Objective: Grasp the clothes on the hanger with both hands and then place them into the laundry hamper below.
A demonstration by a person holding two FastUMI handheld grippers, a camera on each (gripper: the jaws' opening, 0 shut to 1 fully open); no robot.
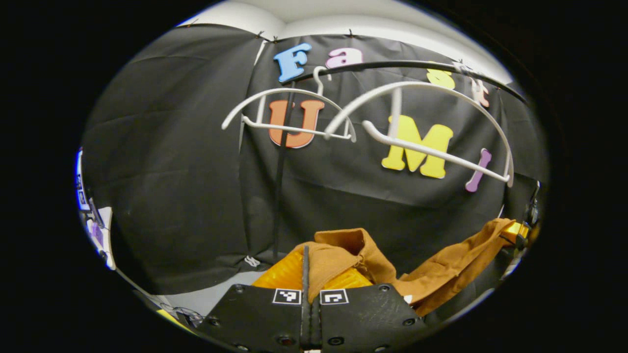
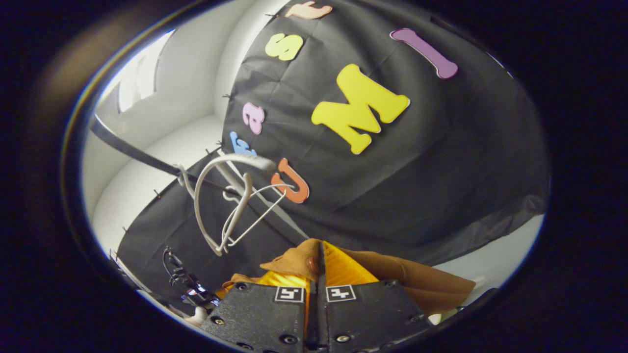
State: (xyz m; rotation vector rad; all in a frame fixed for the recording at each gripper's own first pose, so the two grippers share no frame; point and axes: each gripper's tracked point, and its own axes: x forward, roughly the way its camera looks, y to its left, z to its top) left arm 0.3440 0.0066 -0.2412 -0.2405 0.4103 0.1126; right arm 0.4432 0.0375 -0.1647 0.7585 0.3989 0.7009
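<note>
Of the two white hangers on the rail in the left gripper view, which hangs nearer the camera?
The right-hand hanger: it looms larger and thicker and overlaps the front of the smaller left hanger. Both are bare; the brown garment is below them.

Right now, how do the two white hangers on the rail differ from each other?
In the left gripper view, the left hanger looks smaller and sits farther off, while the right hanger looks larger and nearer. The left hanger hangs about level; the right hanger is tilted, its lower bar sloping down to the right. Both are white, bare, and hooked on the dark rail. The brown garment is off them, held below.
</note>
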